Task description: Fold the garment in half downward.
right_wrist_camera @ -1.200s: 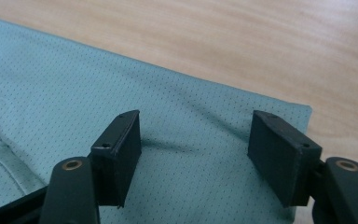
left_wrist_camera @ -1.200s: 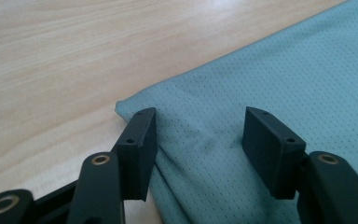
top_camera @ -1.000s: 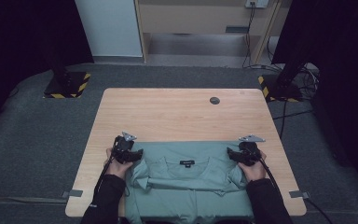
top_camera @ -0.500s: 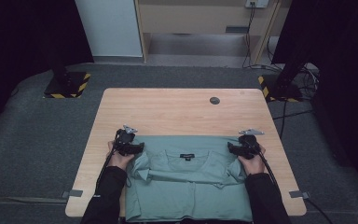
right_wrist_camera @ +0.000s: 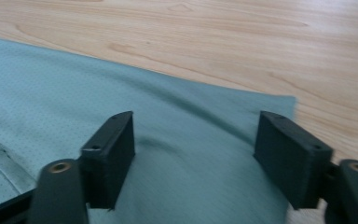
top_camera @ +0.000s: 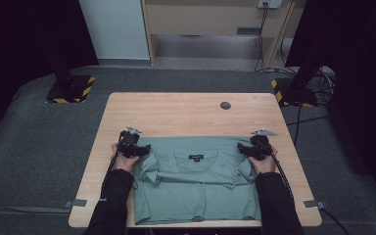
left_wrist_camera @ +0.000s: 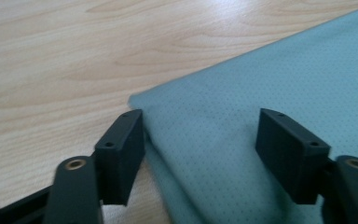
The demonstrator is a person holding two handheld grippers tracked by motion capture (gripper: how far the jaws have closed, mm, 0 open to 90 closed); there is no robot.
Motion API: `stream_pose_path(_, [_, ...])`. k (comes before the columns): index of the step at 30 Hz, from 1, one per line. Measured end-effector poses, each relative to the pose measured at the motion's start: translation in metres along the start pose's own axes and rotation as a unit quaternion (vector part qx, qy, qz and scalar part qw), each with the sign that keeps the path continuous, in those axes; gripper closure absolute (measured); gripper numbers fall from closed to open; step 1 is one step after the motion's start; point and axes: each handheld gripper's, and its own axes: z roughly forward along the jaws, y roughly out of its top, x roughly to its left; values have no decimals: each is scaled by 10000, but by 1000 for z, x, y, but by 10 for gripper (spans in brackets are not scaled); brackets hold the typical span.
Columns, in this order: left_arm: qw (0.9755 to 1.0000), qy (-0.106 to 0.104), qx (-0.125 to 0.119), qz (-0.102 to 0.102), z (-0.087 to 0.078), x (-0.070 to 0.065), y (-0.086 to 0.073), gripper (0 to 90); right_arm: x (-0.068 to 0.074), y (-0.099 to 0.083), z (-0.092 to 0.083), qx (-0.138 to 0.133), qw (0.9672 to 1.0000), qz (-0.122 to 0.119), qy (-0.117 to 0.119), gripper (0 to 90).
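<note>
High view: a green shirt [top_camera: 198,183] lies on the near half of the wooden table [top_camera: 186,115], collar toward the far side, its top part folded so the sleeves lie tucked inward, its hem hanging at the near edge. The left tool [top_camera: 138,150] sits at the shirt's far left corner and the right tool [top_camera: 247,151] at its far right corner, each held by a hand coming from the near side. In the left gripper view the left tool [left_wrist_camera: 200,154] stands released, its jaws having just been opening: the folded corner of the shirt [left_wrist_camera: 242,140] lies flat between them, one jaw at the cloth's edge, the other over the fabric, neither pressing on it. The right gripper view shows the same for the right tool [right_wrist_camera: 193,158], jaws just opened and wide apart over the shirt [right_wrist_camera: 121,126], whose corner ends just beyond the outer jaw. The risk, as I judge it, is in withdrawing: a jaw pad that rides low could catch the thin perforated fabric and drag the corner, undoing the fold or skewing the far edge. Pulling one hand away sooner than the other could also twist the shirt, and its overhanging hem could let it slide toward the near edge. A small dark disc [top_camera: 225,105] lies well apart on the far side of the table.
</note>
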Motion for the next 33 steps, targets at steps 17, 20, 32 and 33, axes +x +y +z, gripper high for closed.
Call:
stream_pose_path(17, [9910, -1062, -774, -260, -80, -25, -39, 294, 5, -8, -83, -253, 9949, -192, 956, 278])
stream_pose_path(20, [9912, -1088, -744, -135, -83, -32, -46, 294, 7, -15, -88, -218, 9940, -184, 1056, 278])
stream_pose_path(32, [9880, -1293, -840, 105, -94, -43, -57, 283, 21, -33, -93, -37, 9917, -379, 1230, 310])
stream_pose_path(33, [9877, -1292, -868, 118, -95, -43, -56, 283, 21, -33, -94, -35, 9916, -395, 1235, 313])
